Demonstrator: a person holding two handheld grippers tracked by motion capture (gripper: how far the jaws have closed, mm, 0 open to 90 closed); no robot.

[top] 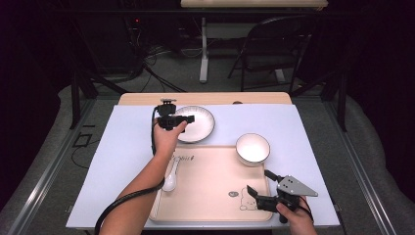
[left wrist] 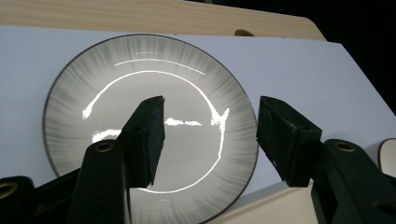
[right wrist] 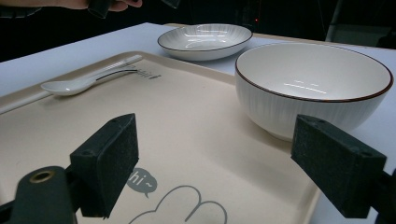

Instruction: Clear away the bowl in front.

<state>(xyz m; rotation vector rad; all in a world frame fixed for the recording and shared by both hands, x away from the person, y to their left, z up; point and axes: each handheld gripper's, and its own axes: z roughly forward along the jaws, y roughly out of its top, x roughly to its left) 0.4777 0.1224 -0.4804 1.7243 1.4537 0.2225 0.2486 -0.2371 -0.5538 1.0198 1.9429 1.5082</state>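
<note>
Left hand-held gripper over the plate, jaws apart

Upper centre of the high view: left hand-held gripper [top: 182, 119] hovers above the striped plate [top: 198, 123] on the desk [top: 122, 147], nothing between its jaws; lower right, right hand-held gripper [top: 259, 185] gapes empty over the tray [top: 205, 191], near the bowl [top: 252, 148].

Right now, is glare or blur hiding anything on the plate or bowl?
Left gripper view: bright curved glare streaks across the plate, rim still readable. Right gripper view: bowl sharp, faint highlights inside; the near jaws look soft. High view: table evenly lit, surroundings dark.
</note>
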